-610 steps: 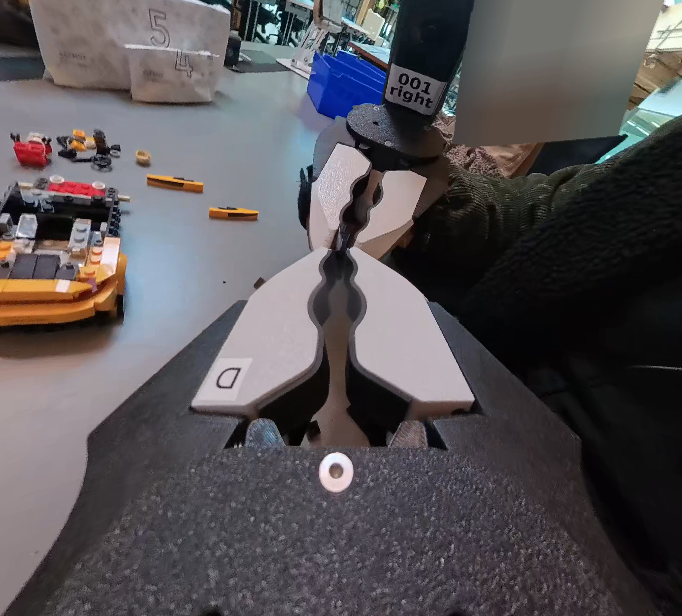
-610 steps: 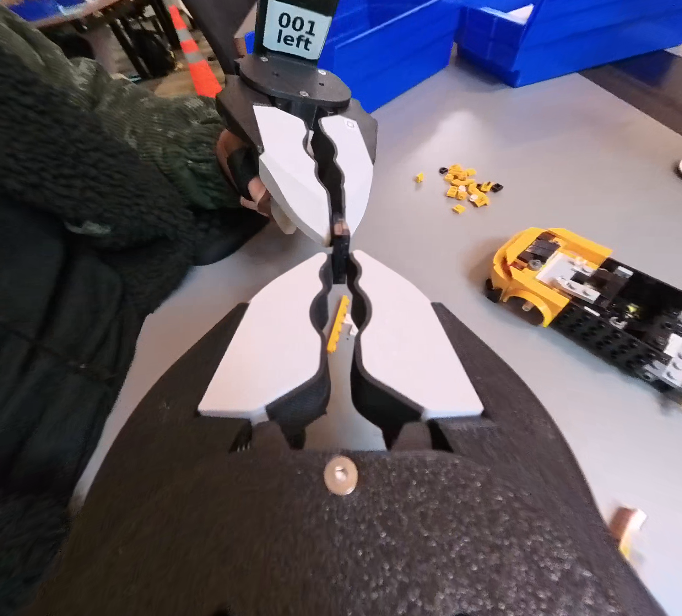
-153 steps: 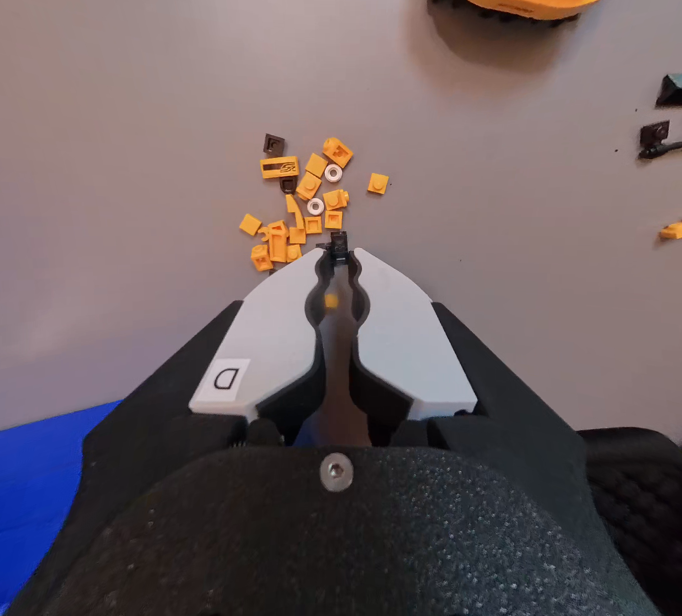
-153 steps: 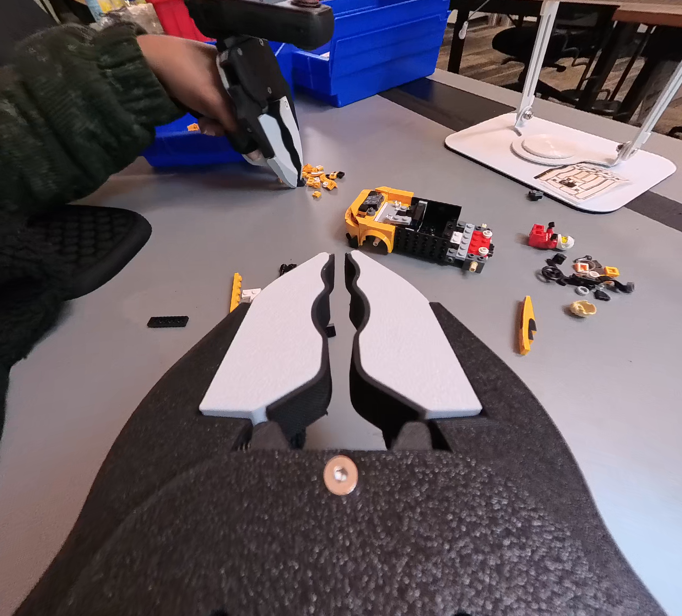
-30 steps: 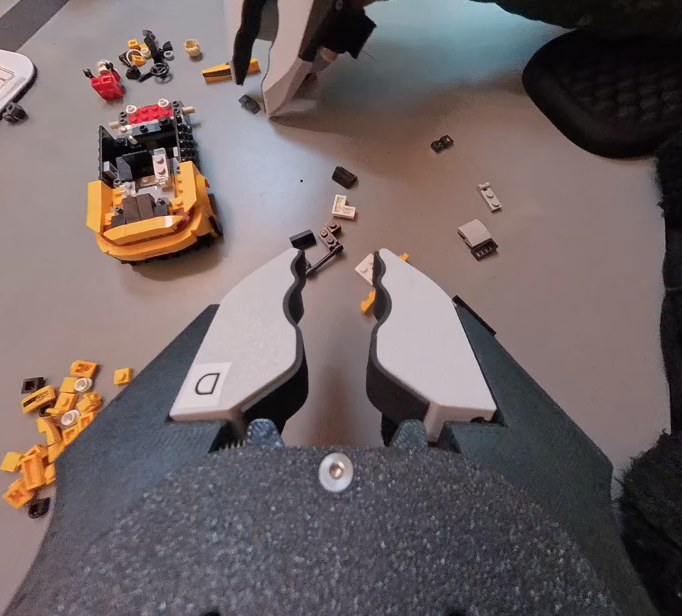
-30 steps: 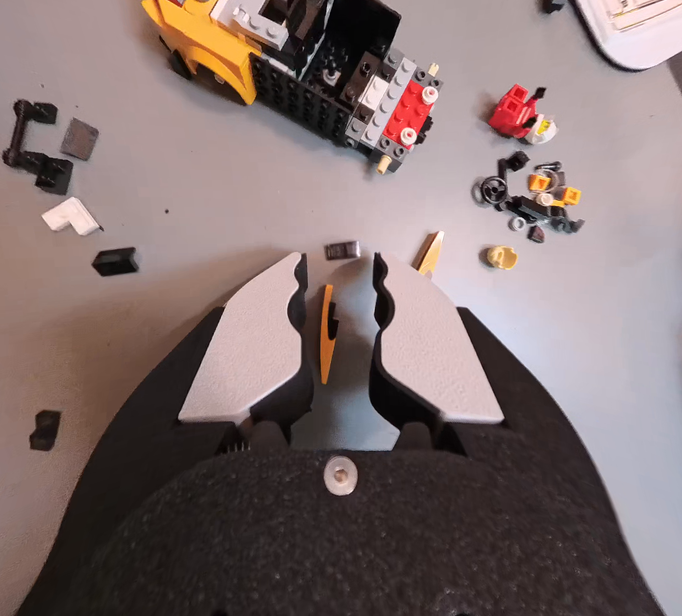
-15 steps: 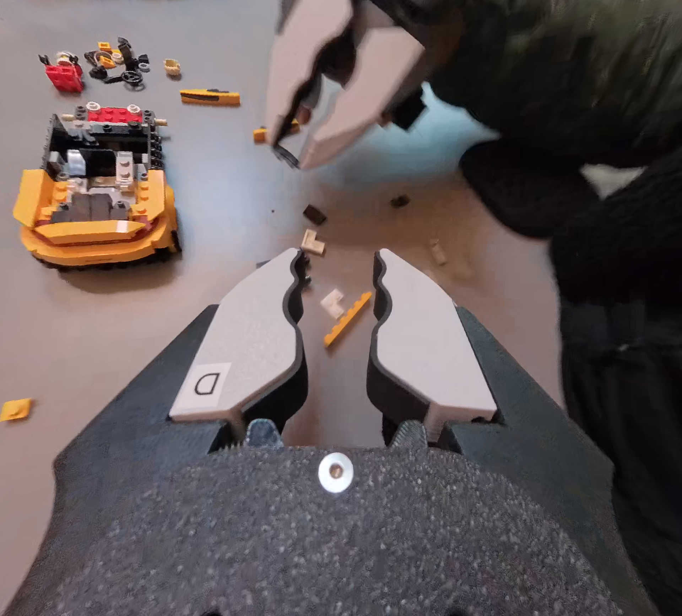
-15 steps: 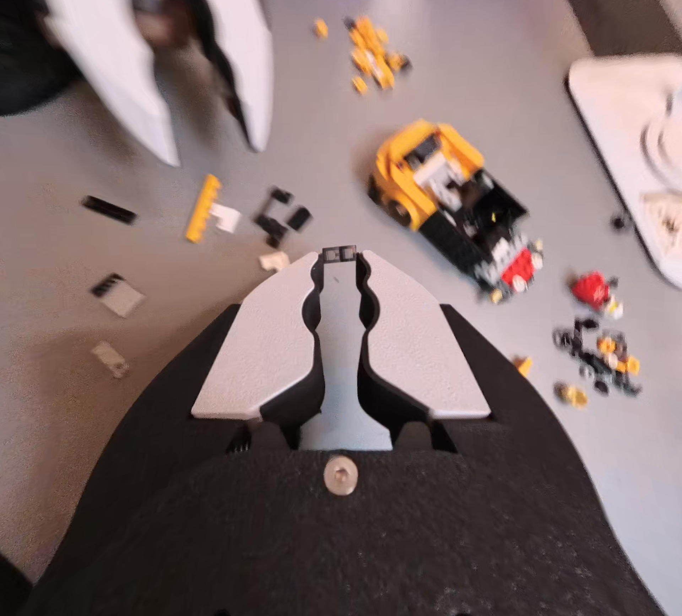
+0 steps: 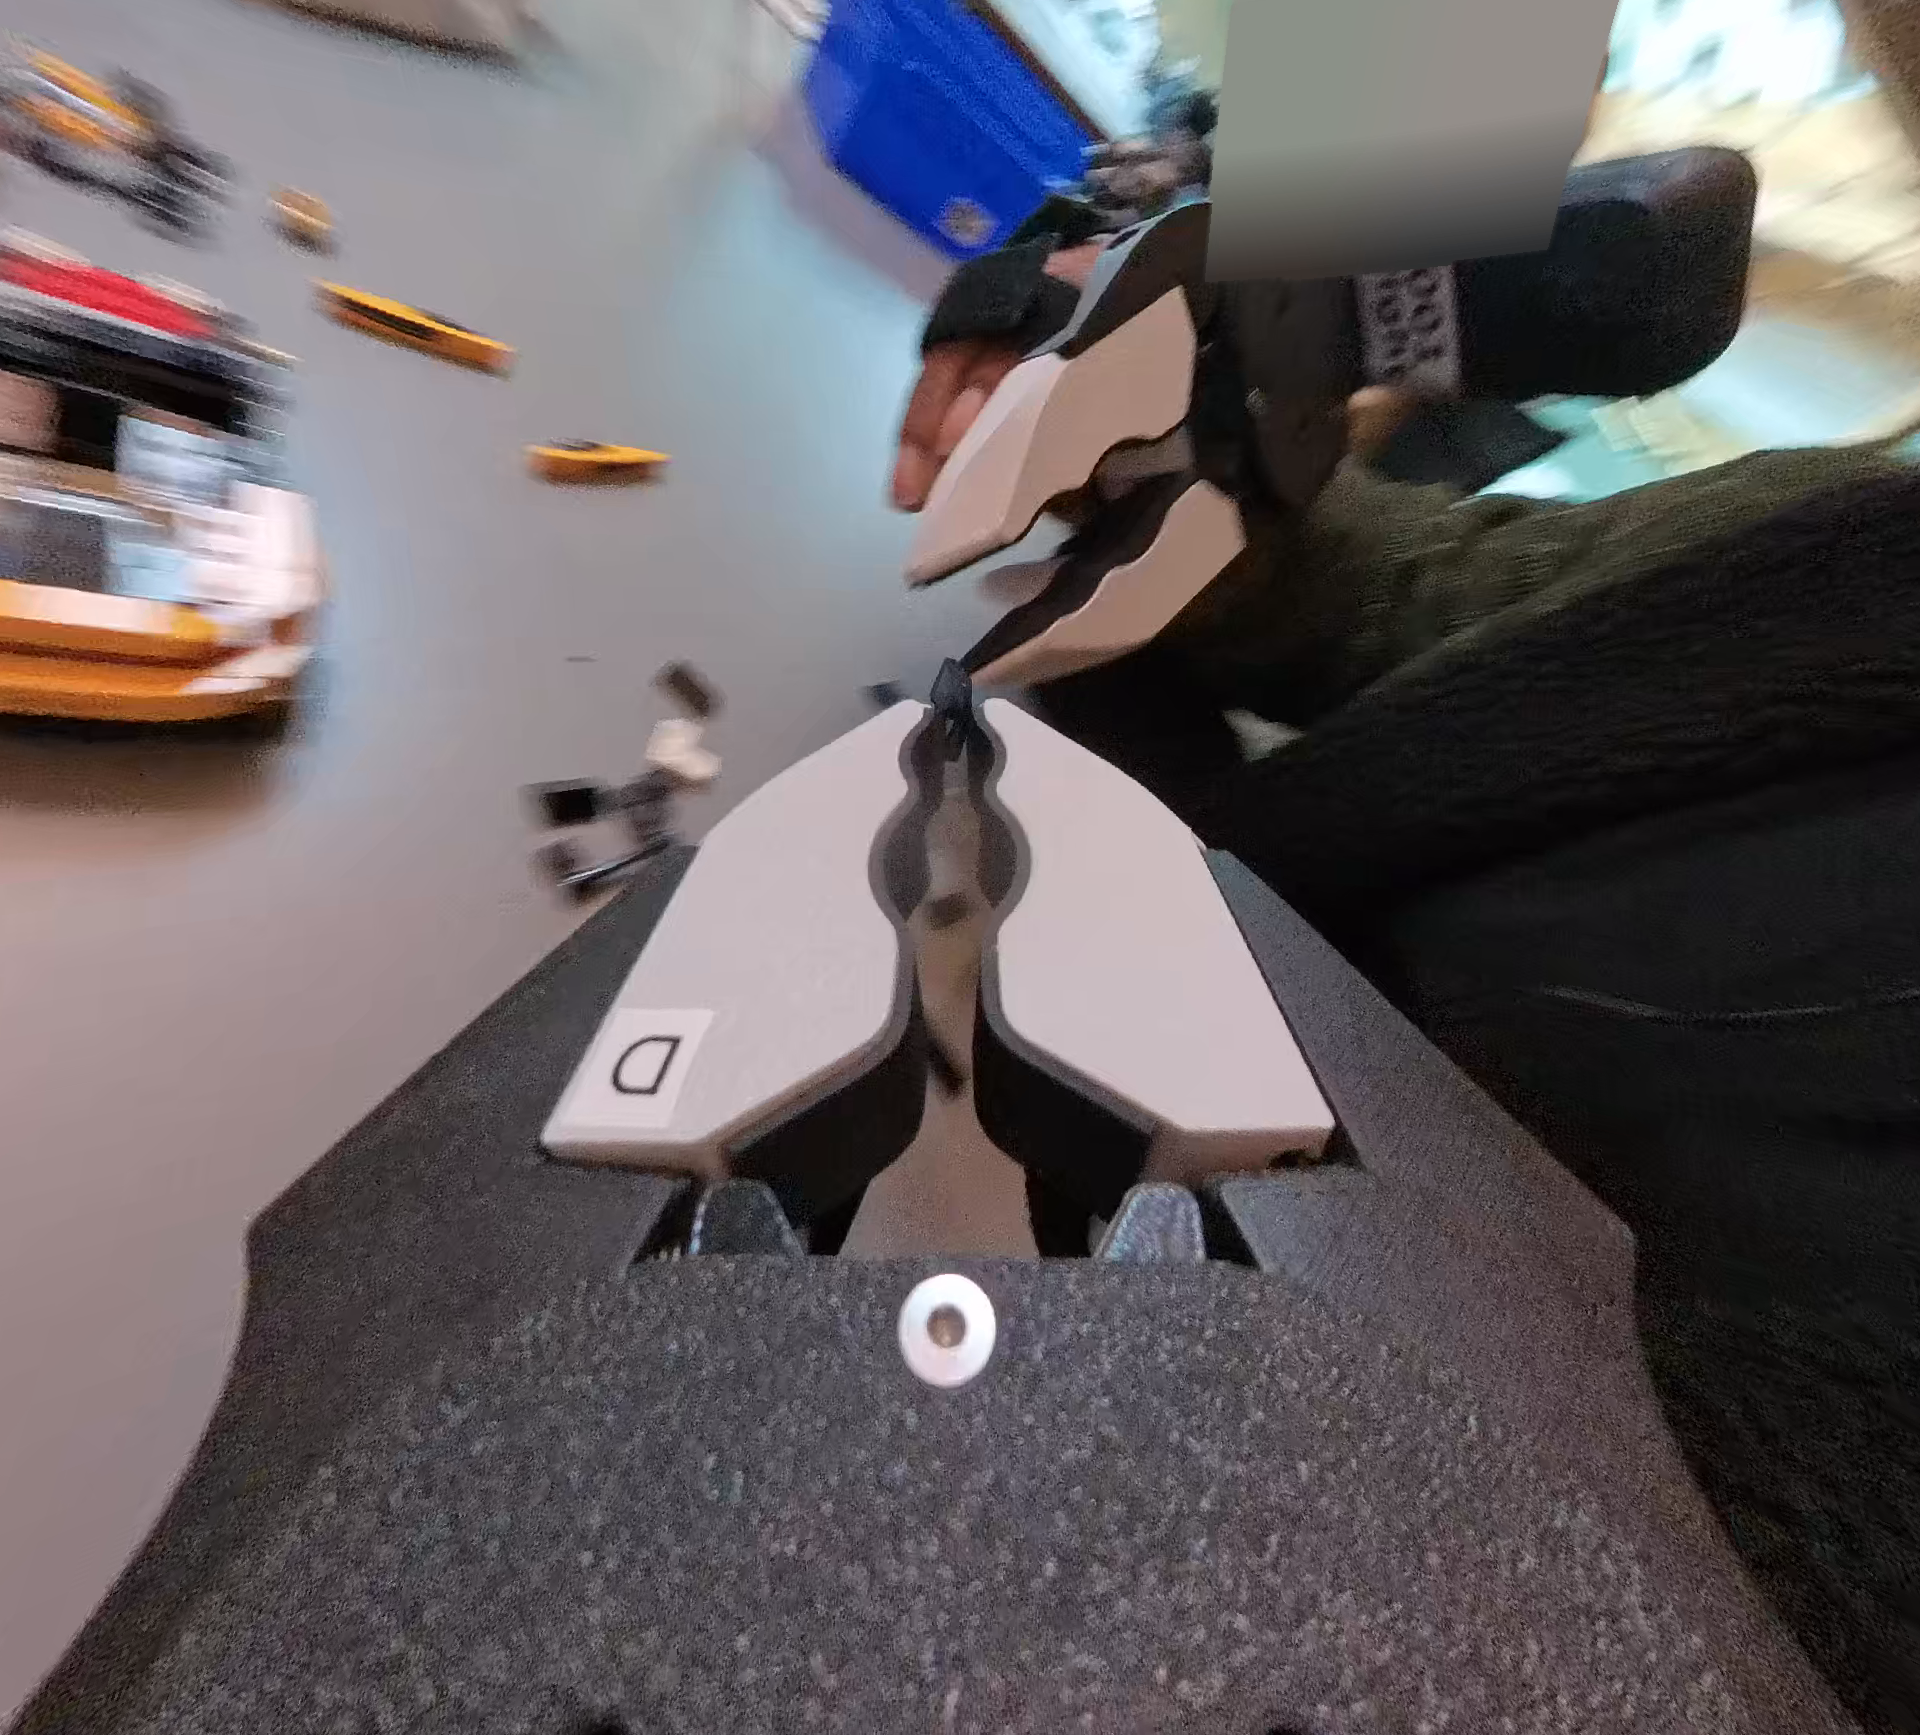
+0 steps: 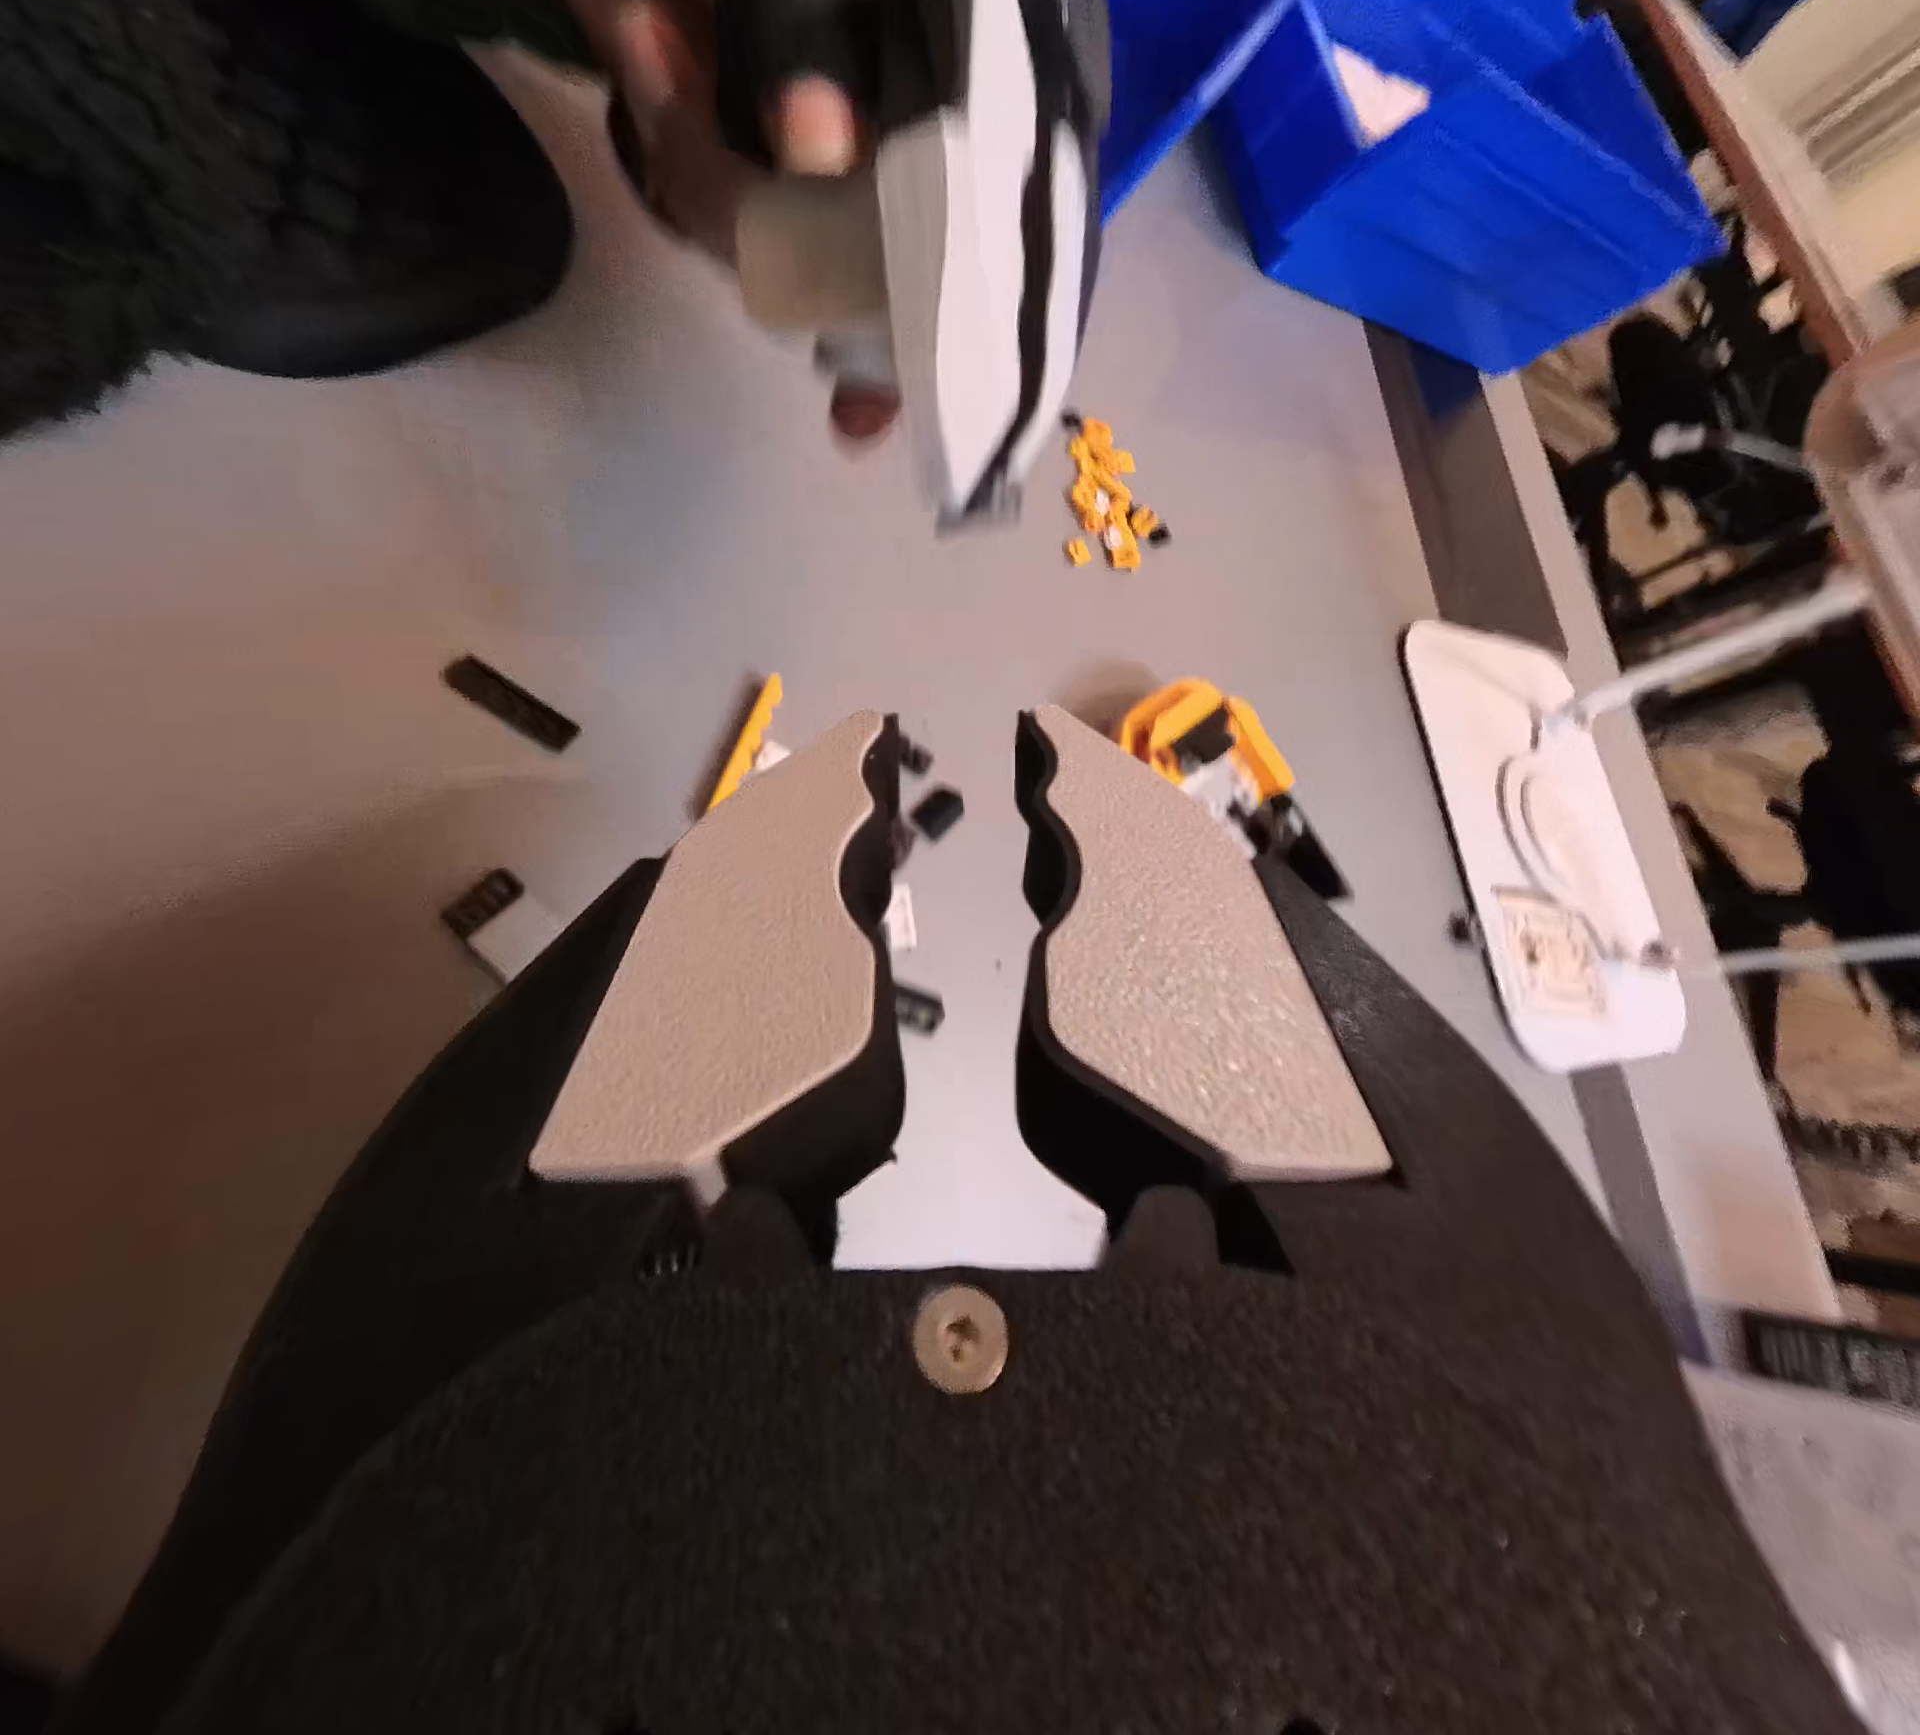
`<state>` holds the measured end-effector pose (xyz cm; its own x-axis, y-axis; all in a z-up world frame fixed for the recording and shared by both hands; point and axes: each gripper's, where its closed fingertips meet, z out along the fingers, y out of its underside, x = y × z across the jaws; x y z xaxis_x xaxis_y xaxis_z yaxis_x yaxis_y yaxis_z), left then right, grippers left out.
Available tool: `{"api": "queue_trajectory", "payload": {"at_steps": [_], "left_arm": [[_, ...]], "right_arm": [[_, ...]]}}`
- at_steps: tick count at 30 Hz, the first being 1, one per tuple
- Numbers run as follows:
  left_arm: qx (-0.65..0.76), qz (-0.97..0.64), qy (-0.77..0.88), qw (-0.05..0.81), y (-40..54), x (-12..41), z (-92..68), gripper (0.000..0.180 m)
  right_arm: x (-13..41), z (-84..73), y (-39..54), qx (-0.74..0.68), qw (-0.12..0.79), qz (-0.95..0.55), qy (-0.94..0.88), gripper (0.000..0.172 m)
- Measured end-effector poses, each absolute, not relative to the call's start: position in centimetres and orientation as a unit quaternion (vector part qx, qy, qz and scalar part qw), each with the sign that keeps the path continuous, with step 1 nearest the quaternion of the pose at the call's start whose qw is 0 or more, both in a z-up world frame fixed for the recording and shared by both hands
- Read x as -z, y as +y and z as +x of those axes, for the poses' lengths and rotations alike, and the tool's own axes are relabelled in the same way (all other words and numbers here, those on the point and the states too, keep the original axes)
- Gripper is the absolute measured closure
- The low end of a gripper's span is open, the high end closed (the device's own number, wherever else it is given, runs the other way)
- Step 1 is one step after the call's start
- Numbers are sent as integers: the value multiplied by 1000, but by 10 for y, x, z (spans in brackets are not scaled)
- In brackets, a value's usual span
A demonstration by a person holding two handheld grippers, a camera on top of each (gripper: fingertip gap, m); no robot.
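1. A grey table (image 10: 312, 563) carries everything; two blue bins (image 10: 1455, 158) stand at its far side and a white base (image 10: 1538, 854) sits near its right edge.
2. A person's dark green sleeve (image 9: 1558, 698) fills the right of the left wrist view.
3. The left gripper (image 9: 951, 717) is clenched on a small black piece (image 9: 951, 693), its pads pressing from both sides. The piece is held above the table; its long axis runs along the fingers, and its tip sticks out forward past them, toward the other gripper.
4. The right gripper (image 10: 951, 729) is released, with a clear gap between its fingers and only the table and loose bricks showing through it. In the left wrist view it lies sideways with one dark fingertip just beside the black piece; blur hides whether they touch.
5. A yellow and black brick car (image 10: 1216, 760) sits partly built just right of the right gripper's fingers, half hidden behind one of them.
6. A long yellow strip (image 10: 748, 740) lies just left of those fingers, its long axis running away from the camera.
7. A black plate (image 10: 509, 703) lies farther left, angled across the table.
8. A heap of small yellow bits (image 10: 1107, 496) lies beyond, beside the left gripper's tips.
9. Tiny black bricks (image 10: 935, 807) lie on the table, seen between the right gripper's fingers.
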<state>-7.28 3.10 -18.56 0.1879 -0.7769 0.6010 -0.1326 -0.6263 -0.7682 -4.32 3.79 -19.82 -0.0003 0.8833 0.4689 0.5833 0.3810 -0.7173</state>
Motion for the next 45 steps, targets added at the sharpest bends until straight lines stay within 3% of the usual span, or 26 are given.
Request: {"api": "queue_trajectory", "payload": {"at_steps": [5,10,12,16,19,22,27,32,34,38,40,43,45], "left_arm": [[130,-834,336,418,81,197,-204,177],[-36,-919,223,324,85,235,-324,173],[-45,-935,195,294,82,249,-342,150],[-43,-921,197,333,85,235,-340,125],[-16,-883,240,403,86,208,-307,127],[163,-825,323,434,62,190,-221,139],[435,-742,378,342,3,188,-98,151],[552,-723,326,256,-4,180,-51,152],[586,-715,313,219,-6,176,-46,164],[549,-728,330,244,0,179,-57,176],[483,-750,340,298,14,178,-79,176],[283,-806,324,408,52,174,-153,176],[127,-846,290,428,71,178,-217,176]], "right_arm": [[237,20,41,-164,358,-628,-672,150],[285,60,19,-161,238,-699,-655,143],[295,62,16,-157,223,-716,-643,143],[300,61,15,-174,204,-738,-619,156],[299,57,16,-172,212,-732,-624,164],[276,35,16,-211,278,-698,-625,164],[224,-16,5,-255,390,-622,-629,164],[188,-54,-6,-258,455,-564,-639,164],[183,-59,-5,-248,461,-558,-644,164],[175,-57,-1,-240,487,-552,-633,168],[182,-49,-1,-239,472,-560,-638,159],[218,-22,-6,-238,381,-597,-665,152],[248,-4,-14,-234,311,-618,-683,145]]}}
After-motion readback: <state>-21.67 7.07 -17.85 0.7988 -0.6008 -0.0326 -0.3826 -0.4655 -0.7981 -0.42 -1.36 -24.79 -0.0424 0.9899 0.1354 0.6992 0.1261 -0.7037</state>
